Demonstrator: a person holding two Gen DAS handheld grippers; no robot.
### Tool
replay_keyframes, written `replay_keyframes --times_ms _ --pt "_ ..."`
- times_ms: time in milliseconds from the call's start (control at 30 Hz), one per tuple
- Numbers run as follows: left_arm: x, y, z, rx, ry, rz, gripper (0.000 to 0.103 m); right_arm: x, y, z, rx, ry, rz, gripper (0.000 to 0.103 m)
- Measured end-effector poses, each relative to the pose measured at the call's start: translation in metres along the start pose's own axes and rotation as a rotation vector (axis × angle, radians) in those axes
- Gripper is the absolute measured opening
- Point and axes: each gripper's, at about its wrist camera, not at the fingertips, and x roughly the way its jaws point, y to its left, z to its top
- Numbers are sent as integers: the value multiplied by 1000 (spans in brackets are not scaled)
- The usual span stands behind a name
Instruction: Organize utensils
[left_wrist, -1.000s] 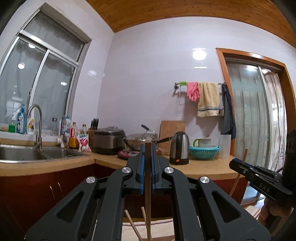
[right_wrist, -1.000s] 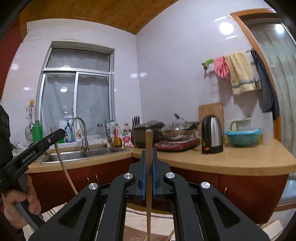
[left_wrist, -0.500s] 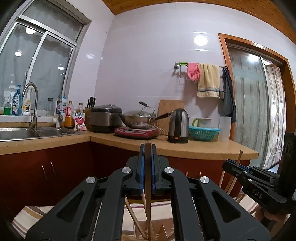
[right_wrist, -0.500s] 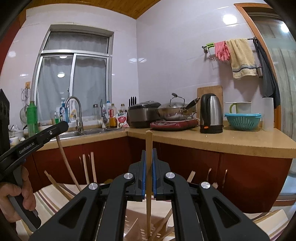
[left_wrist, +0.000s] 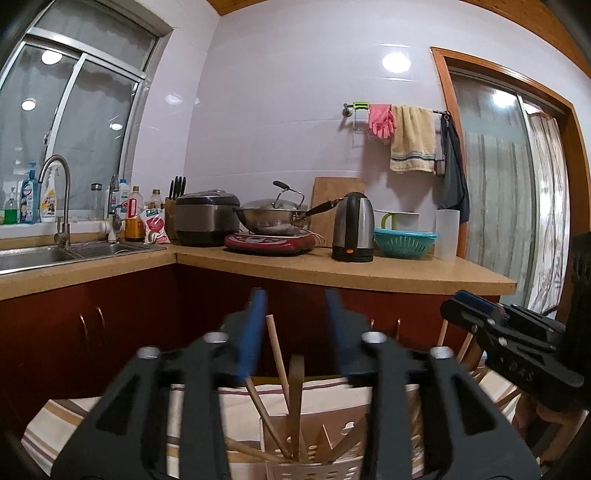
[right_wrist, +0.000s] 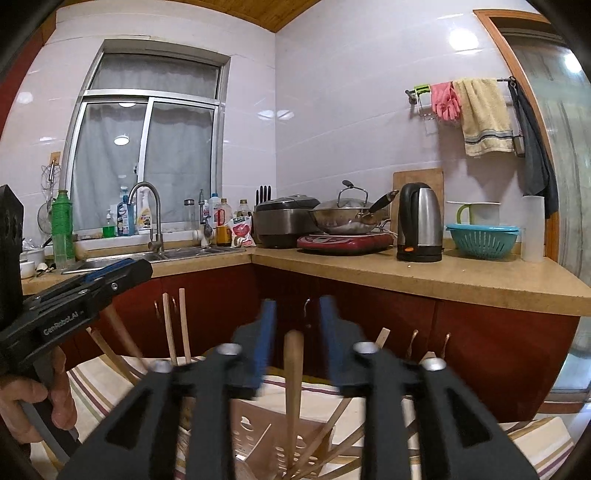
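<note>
Both tongs opening, sticks loose between them: left gripper (left_wrist: 295, 332), right gripper (right_wrist: 295, 334). Chopstick (left_wrist: 277, 354) leans toward eleven o'clock and could tip out of the holder (left_wrist: 314, 465).

Striped cloth (left_wrist: 110, 417) (beige, white, maroon)

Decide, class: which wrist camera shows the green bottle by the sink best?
The right wrist view. There the green bottle stands whole at the sink's far left. The left wrist view shows only a small green bottle on the windowsill; that tall bottle lies outside it.
</note>
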Motion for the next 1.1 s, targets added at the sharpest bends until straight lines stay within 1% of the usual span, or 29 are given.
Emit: replay_keyframes --times_ms 33,67,100,167,200,267,333,467,633,733,867,1100 --pt "0 1 1 -7 -2 4 53 -1 1 0 0 -2 -3 45" --pt "0 2 2 -9 -3 6 57 -2 1 1 0 -2 -4 47" --pt "-1 3 2 -10 -4 12 59 -2 2 2 -1 -2 -5 51" --pt "-2 3 4 -9 -7 20 69 -3 3 4 0 -2 -6 59" --pt "-3 3 6 -9 -9 24 71 -4 3 6 1 -3 -4 62" --pt "-6 3 9 -11 -13 27 78 -8 5 10 -2 -9 -7 66" --pt "-9 3 13 -15 -13 31 82 -15 7 15 -4 -21 -15 72" --pt "-25 0 24 -18 -25 56 89 -29 9 26 9 -30 -34 78" --pt "-59 -7 32 -2 -32 110 93 -60 11 34 46 -20 -72 84" --pt "-82 -10 28 -9 -25 139 96 -78 14 30 63 7 -91 84" --pt "-118 -13 9 -38 12 158 98 -107 22 13 56 42 -129 85" --pt "-174 -23 -28 -35 97 199 98 -149 30 -21 58 133 -164 85"
